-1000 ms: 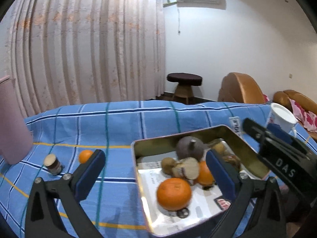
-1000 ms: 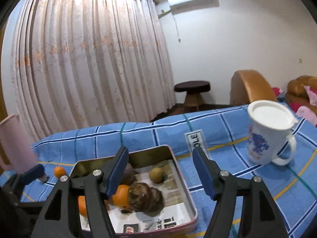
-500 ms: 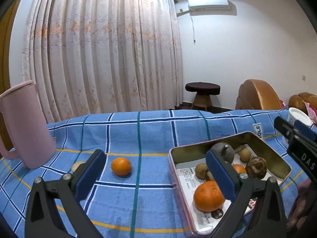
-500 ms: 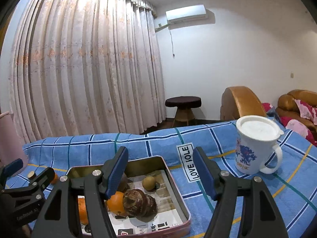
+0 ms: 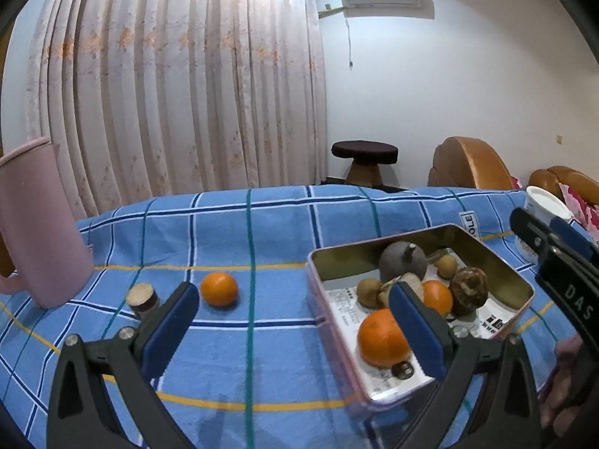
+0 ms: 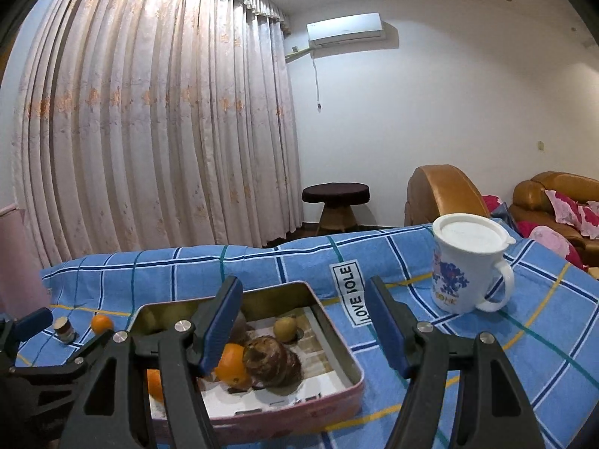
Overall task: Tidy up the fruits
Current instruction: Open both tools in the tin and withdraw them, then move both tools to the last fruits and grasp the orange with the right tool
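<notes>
The right tool [image 6: 303, 321] hangs open over a tin [image 6: 337, 340] of fruit on a blue checked cloth [image 6: 411, 258], a lidded mug [image 6: 464, 265] standing nearby.

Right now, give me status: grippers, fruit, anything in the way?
Left gripper open, empty. Right gripper open, empty, over the tin. One orange loose on the cloth beside a small jar. Path to it clear.

Tin: rectangular metal tin [image 5: 522, 288] on the blue checked cloth [image 5: 262, 232], holding 2 oranges and several brown fruits.
Left of tin: loose small orange [image 5: 219, 289], then short round jar [image 5: 142, 296], then tall pink jug [image 5: 35, 224].
Right of tin: white lidded mug [image 6: 466, 263].
</notes>
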A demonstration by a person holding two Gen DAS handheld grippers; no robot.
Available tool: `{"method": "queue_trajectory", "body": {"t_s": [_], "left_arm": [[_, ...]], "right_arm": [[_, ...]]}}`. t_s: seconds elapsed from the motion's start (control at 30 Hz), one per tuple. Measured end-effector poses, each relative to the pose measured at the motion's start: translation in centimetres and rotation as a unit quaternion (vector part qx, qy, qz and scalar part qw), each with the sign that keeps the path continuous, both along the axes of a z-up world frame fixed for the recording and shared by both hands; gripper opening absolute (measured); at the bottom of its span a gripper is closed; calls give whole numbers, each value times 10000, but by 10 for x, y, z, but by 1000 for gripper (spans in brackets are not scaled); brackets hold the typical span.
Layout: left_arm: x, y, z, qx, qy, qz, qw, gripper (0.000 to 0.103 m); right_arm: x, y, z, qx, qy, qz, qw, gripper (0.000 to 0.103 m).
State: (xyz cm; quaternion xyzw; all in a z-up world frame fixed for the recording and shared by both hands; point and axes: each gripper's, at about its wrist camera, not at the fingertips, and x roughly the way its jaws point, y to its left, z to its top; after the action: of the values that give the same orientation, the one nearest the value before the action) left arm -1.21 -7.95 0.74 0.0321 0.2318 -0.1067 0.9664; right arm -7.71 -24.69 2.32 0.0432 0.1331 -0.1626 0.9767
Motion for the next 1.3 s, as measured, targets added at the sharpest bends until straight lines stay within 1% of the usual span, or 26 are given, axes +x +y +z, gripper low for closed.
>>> {"method": "queue_trajectory", "body": {"t_s": [0.23,0.4,0.5,0.6,0.67,0.8,0.93,1.03,1.2,1.23,1.27,1.3], "left_arm": [[5,31,-1,109,-37,234,9997,103],[18,72,-2,177,-29,653,9977,103],[31,101,-5,170,131,996,9948,103],[44,129,-9,86,300,1273,9914,103],[50,145,-10,66,292,1473,9886,103],[62,176,-12,153,211,1921,9810,103],[72,201,-15,115,333,2274,9732,103],[79,213,-20,201,514,2536,9657,103],[85,220,-23,297,646,2669,9611,103],[86,220,-23,309,670,2672,9608,103],[87,220,-24,318,702,2662,9608,103],[87,219,-24,327,719,2647,9611,103]], "right_arm": [[-1,33,-2,-71,43,168,9998,69],[8,63,-4,-93,119,483,9987,69],[16,82,-6,-109,197,693,9973,69],[25,106,-8,-158,248,927,9953,69],[32,120,-11,-181,301,1043,9939,69],[51,147,-16,-96,431,1375,9895,69],[84,175,-23,-72,812,1680,9824,69],[112,191,-31,-26,1181,1873,9752,69],[155,210,-42,-127,1734,2129,9615,69],[164,213,-46,-161,1909,2140,9578,66],[171,215,-50,-163,2048,2160,9545,56],[179,217,-55,-146,2235,2185,9498,52]]}}
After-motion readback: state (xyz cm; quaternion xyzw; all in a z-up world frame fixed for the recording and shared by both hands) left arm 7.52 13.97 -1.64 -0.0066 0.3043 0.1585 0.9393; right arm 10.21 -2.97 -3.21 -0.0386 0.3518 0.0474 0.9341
